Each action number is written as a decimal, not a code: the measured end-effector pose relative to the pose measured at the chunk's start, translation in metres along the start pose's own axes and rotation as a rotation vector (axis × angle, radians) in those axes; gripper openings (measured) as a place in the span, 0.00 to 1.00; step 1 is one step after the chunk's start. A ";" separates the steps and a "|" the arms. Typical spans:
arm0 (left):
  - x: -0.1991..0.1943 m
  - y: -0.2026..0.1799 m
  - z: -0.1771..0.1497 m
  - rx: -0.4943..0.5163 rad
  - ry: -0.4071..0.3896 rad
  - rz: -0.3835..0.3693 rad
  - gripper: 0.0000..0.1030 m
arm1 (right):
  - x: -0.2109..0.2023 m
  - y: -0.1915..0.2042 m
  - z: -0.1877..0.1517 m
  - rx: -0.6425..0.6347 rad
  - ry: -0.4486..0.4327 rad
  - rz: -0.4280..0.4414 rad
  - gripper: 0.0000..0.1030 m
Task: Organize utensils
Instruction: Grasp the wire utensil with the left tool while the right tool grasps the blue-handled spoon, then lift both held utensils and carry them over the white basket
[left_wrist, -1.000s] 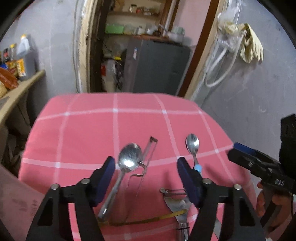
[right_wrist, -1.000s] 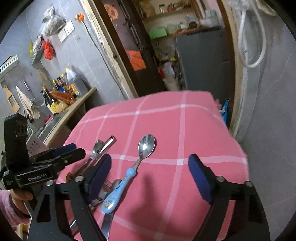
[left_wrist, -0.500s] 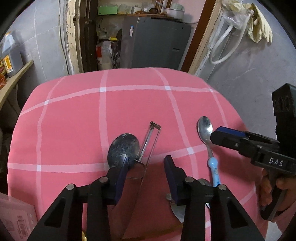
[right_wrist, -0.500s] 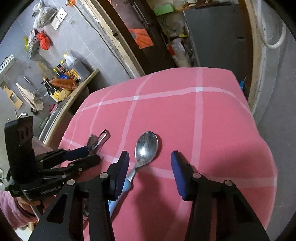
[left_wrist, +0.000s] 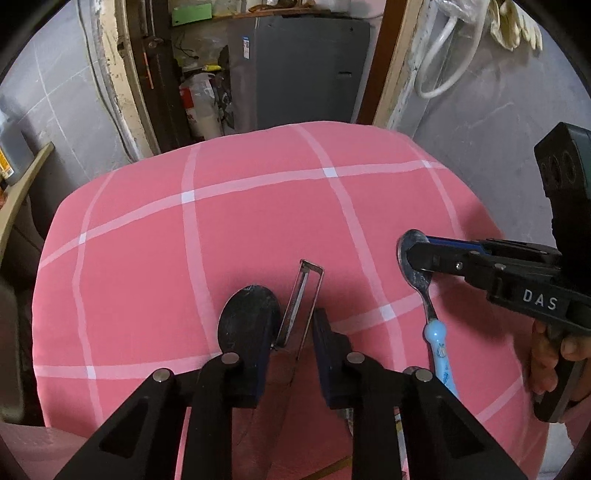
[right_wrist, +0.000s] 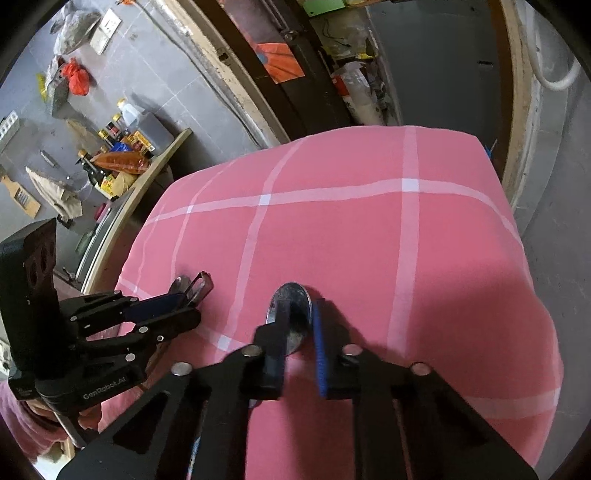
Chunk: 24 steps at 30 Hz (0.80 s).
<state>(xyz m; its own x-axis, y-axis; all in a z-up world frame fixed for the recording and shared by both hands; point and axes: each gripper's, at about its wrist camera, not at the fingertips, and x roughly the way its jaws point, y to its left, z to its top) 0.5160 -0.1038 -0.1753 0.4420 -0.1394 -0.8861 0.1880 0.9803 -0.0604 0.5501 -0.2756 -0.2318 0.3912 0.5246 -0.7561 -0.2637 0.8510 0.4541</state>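
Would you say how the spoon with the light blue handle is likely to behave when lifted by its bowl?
The spoon looks stiff. Its glossy metal bowl may slip between the closing right tongs. The long handle beyond them could make it swing or tilt.

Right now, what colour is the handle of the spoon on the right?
Light blue with small printed figures, on the spoon handle; the left wrist view shows it best.

left wrist cam: close over the pink checked cloth (left_wrist: 258, 206), looking steeply down, doorway beyond
right wrist cam: same deal, angled from the right side
shared: cloth, both spoons
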 end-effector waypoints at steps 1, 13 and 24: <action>0.000 0.000 0.000 -0.002 0.001 -0.005 0.15 | -0.001 -0.003 0.000 0.011 -0.001 0.005 0.07; -0.035 0.010 -0.017 -0.101 -0.037 -0.103 0.12 | -0.046 0.008 -0.021 0.081 -0.101 0.027 0.02; -0.102 0.023 -0.034 -0.156 -0.229 -0.129 0.12 | -0.128 0.049 -0.020 0.011 -0.320 -0.102 0.02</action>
<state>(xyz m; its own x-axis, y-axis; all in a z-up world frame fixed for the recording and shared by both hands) 0.4456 -0.0622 -0.1024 0.6125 -0.2750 -0.7411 0.1266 0.9596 -0.2514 0.4689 -0.3016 -0.1221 0.6724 0.4153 -0.6127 -0.1998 0.8989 0.3901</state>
